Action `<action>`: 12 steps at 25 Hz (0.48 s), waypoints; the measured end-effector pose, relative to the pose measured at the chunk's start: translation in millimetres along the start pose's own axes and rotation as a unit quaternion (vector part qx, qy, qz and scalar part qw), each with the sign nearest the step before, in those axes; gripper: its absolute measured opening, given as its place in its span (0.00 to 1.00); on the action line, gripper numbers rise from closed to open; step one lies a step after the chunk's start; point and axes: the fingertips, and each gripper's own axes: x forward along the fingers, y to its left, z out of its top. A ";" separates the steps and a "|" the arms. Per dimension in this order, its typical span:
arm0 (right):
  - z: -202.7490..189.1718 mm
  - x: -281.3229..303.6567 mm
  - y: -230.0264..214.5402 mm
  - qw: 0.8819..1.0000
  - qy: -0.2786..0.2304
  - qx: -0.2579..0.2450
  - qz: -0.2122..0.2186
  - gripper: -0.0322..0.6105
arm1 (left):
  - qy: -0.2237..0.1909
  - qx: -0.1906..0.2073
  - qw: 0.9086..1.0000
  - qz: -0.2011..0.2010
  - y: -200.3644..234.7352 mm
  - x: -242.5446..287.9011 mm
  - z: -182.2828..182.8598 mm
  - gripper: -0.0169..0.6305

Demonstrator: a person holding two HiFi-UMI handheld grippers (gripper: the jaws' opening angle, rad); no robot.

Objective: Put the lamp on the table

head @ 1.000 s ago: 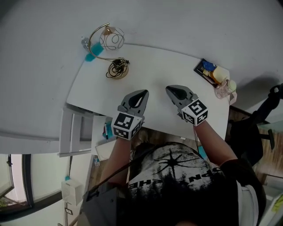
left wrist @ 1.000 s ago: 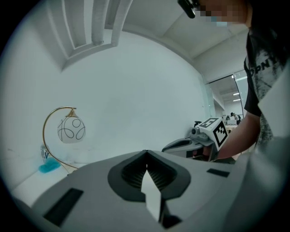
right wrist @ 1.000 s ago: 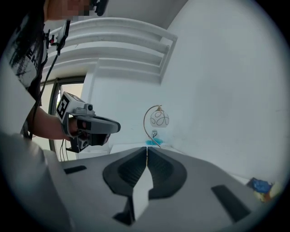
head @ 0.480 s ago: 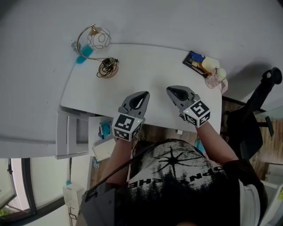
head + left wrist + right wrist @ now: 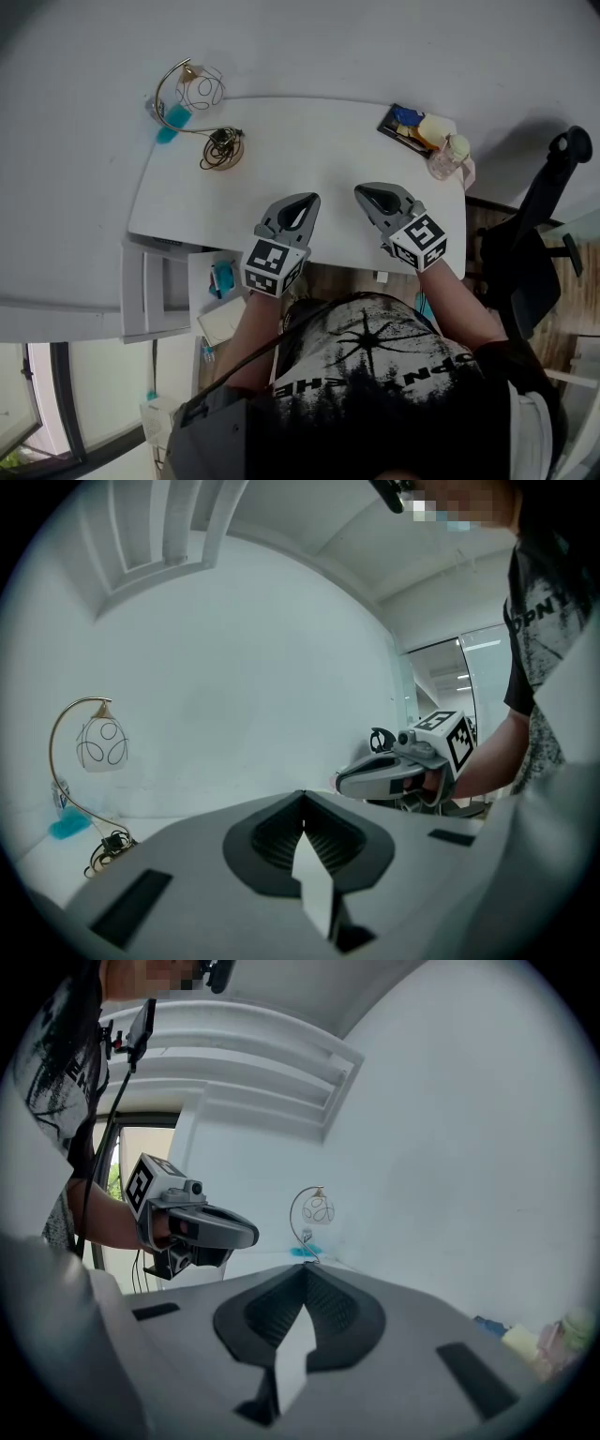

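The lamp (image 5: 206,91) stands at the far left corner of the table (image 5: 319,150), well apart from the left hand-held gripper (image 5: 302,202) and the right hand-held gripper (image 5: 366,194). Both are near the table's near edge, with jaws closed and empty.

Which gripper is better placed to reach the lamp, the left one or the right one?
Left, probably. The lamp stands at the far left corner of the table, on the side of the left gripper. The right gripper would have to cross over. Both are shut and empty.
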 end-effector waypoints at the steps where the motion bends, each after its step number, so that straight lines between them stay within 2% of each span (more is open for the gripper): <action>1: 0.1 -1.3 0.0 1.000 -0.001 0.000 -0.001 0.08 | 0.000 0.000 1.000 -0.002 -2.3 0.5 0.4 0.05; 12: -7.3 -10.8 3.2 1.000 0.000 0.004 -0.002 0.08 | 0.006 0.010 1.000 -0.002 -14.2 2.6 -1.1 0.05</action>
